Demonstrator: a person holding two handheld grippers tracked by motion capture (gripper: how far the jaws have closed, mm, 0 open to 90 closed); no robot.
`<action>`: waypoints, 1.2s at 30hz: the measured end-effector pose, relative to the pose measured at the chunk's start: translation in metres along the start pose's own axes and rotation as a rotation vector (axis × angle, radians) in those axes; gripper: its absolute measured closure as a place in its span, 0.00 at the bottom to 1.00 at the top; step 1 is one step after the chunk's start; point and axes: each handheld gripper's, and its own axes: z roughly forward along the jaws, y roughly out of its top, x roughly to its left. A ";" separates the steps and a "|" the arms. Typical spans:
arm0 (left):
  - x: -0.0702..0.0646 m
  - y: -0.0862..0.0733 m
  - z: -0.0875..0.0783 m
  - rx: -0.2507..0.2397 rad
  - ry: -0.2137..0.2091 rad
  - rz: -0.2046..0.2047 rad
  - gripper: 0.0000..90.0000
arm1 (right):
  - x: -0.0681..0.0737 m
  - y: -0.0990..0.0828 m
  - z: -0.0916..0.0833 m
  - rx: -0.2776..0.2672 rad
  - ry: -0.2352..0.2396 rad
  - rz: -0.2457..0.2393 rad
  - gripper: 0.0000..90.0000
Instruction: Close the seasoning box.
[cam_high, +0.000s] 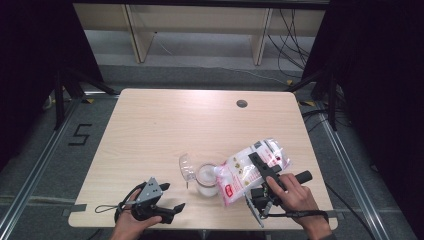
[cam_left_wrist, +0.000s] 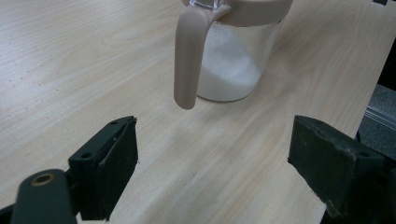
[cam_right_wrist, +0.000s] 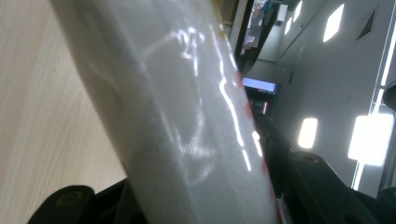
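Observation:
A clear jar (cam_high: 206, 181) part full of white grains stands near the table's front, its clear lid (cam_high: 187, 167) flipped open to the left. A plastic bag (cam_high: 250, 169) of white grains with red print lies tilted over it, one corner at the jar's mouth. My right gripper (cam_high: 263, 169) is shut on the bag; in the right gripper view the bag (cam_right_wrist: 187, 116) fills the space between the jaws. My left gripper (cam_high: 172, 197) rests at the front left, open and empty. In the left gripper view the jar (cam_left_wrist: 231, 60) and its beige handle (cam_left_wrist: 189, 51) stand beyond the open gripper (cam_left_wrist: 215, 172).
The wooden table (cam_high: 165, 120) has a round cable hole (cam_high: 242, 103) at the back right. Wooden shelving (cam_high: 200, 20) and loose cables stand behind it. Dark curtains hang on both sides, with metal floor rails along the table's left and right.

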 end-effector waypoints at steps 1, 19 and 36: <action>0.000 0.000 0.000 0.000 0.000 -0.003 0.17 | -0.001 0.000 0.002 -0.026 -0.009 -0.017 0.71; -0.001 0.000 0.000 -0.024 -0.009 -0.024 0.17 | -0.001 -0.005 -0.009 -0.016 -0.002 -0.072 0.71; -0.001 0.000 -0.001 -0.019 -0.004 -0.024 0.17 | 0.004 0.001 -0.013 -0.005 0.018 -0.013 0.71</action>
